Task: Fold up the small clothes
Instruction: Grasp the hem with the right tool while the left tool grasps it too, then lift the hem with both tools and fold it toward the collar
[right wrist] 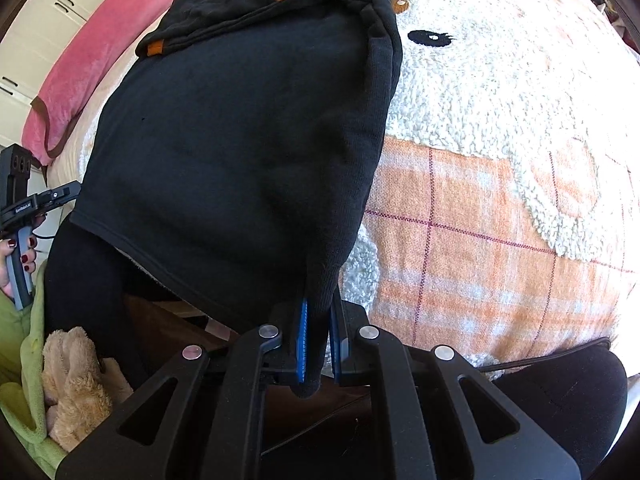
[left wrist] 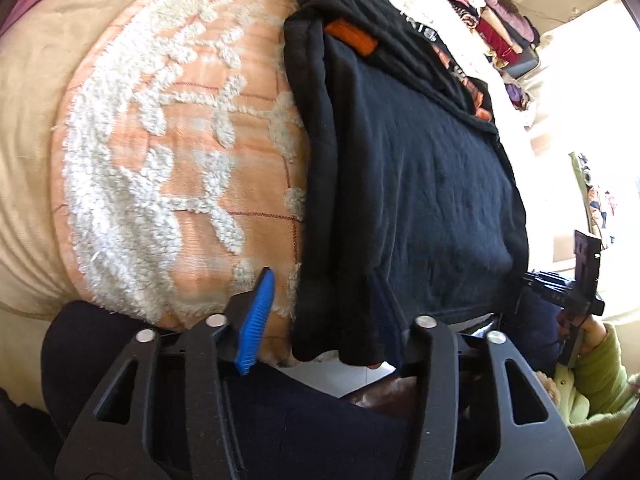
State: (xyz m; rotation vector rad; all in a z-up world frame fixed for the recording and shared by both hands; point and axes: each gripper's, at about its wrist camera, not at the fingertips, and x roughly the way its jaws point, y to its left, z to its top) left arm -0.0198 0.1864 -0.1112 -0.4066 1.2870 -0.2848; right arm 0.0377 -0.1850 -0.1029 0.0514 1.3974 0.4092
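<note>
A black sweatshirt [right wrist: 248, 140] with an orange print lies folded on an orange-and-white fleecy blanket [right wrist: 500, 208] over a bed. The right gripper [right wrist: 318, 344] has its jaws clenched on the garment's near corner, black cloth pinched between the blue pads. The left gripper [left wrist: 332, 320] straddles the opposite near corner, jaws apart, one blue pad clear of the fabric and the other hidden behind it.
</note>
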